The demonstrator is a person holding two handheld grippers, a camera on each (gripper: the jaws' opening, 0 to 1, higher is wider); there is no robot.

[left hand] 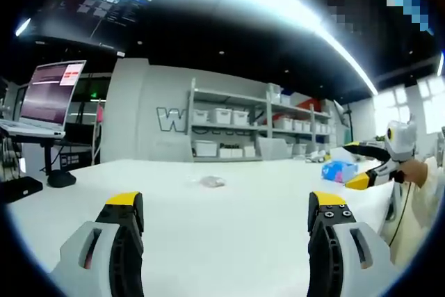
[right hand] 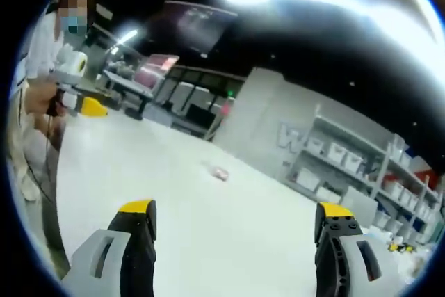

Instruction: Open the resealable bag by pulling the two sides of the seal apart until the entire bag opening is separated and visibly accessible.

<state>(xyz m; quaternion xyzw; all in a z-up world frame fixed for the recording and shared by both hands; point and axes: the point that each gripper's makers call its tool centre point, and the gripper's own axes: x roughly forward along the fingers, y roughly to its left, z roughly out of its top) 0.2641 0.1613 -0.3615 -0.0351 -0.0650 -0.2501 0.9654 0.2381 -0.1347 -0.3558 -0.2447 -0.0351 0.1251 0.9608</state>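
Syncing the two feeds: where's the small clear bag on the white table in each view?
Left gripper view: the resealable bag lies just left of centre on the white table, far beyond the open fingers.
Right gripper view: the bag lies left of centre, above and between the open fingers, further up the table.
Shared landmark: the shelving with white bins, behind the table in both views.

A white table (left hand: 229,220) spreads wide. Off its left edge, a laptop (left hand: 45,99) sits open on a stand with a lit screen. A blue packet (left hand: 338,170) lies near the table's far right edge. Beyond the far edge, metal shelving (left hand: 261,126) holds white bins (left hand: 222,116) against a grey wall (left hand: 139,113). A dark monitor (left hand: 90,12) hangs overhead.
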